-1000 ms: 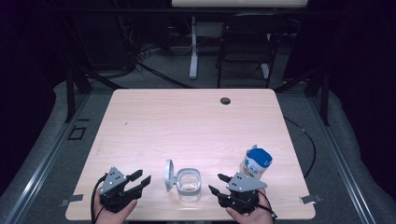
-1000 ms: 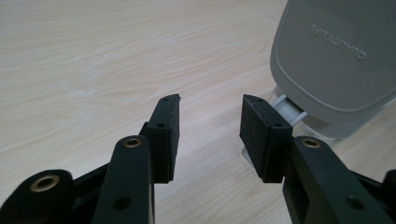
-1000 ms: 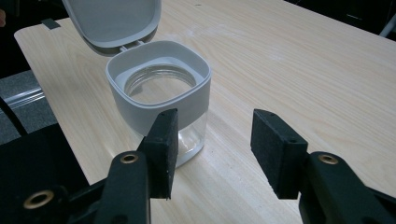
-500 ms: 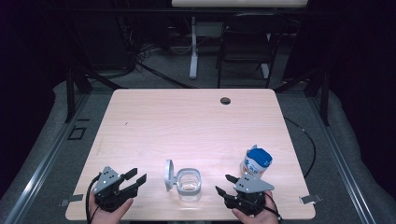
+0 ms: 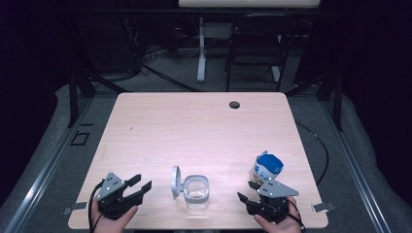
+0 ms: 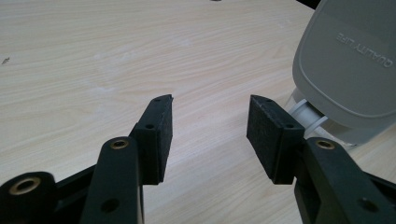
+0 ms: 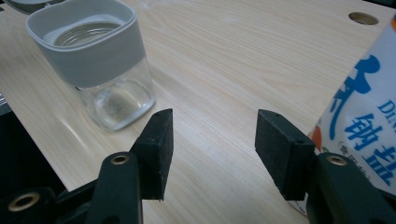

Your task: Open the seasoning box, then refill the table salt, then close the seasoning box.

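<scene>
Worktop (image 5: 204, 126) of pale wood grain carries three things along its near edge. Clear square glass jar with a grey collar (image 5: 197, 192) stands upright at the middle, mouth uncovered; its flat grey hinged lid (image 5: 175, 181) stands on edge, swung open, at the jar's left side. White pouch with blue cap and blue lettering (image 5: 266, 168) stands upright to the right, well apart from the jar.

Left tool (image 5: 136, 184) rests at the near left corner, aimed toward the lid. Its jaws have just been opening and now stand wide apart, with bare wood between them; in the left gripper view the lid (image 6: 350, 70) rises just beyond the right-hand pad (image 6: 268, 135), not touching it.

Right tool (image 5: 248, 190) sits at the near right, jaws apart and nothing between them, having opened slightly further. In the right gripper view the jar (image 7: 100, 70) lies ahead on the left, the pouch (image 7: 364, 116) close against the right jaw's outer side.
</scene>
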Motion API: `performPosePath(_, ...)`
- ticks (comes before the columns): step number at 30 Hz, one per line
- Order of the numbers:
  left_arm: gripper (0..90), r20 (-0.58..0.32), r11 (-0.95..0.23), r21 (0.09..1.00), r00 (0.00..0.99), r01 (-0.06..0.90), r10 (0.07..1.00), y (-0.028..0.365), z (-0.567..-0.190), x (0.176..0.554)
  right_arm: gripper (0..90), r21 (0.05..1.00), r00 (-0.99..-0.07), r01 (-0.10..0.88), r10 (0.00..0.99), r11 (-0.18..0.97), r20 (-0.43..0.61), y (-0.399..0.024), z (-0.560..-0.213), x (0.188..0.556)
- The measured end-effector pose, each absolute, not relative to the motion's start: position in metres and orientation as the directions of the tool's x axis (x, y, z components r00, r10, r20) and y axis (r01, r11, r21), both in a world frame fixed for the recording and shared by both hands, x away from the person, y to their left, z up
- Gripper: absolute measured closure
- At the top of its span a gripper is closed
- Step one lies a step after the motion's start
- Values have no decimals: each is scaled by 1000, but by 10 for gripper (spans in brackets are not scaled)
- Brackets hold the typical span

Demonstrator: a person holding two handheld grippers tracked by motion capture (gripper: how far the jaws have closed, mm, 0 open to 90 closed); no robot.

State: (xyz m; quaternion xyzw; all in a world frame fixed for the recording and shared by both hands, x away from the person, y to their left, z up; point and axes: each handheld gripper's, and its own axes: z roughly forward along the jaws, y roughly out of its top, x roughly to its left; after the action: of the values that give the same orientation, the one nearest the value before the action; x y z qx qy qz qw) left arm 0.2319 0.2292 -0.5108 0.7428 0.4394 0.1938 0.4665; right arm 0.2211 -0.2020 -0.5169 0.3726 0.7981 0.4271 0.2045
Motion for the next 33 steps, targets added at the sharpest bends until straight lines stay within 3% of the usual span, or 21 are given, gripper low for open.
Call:
performPosePath(19, 509, -128, -171, 862, 532, 476, 837, 232, -510, 237, 487, 821, -625, 443, 781, 361, -6, -214, -524, 223)
performPosePath(22, 510, -129, -171, 861, 532, 478, 837, 231, -512, 240, 546, 811, -626, 465, 780, 356, 16, -218, -524, 221)
performPosePath(33, 511, -129, -163, 865, 524, 474, 842, 232, -510, 240, 548, 812, -606, 484, 795, 327, 41, -236, -520, 218)
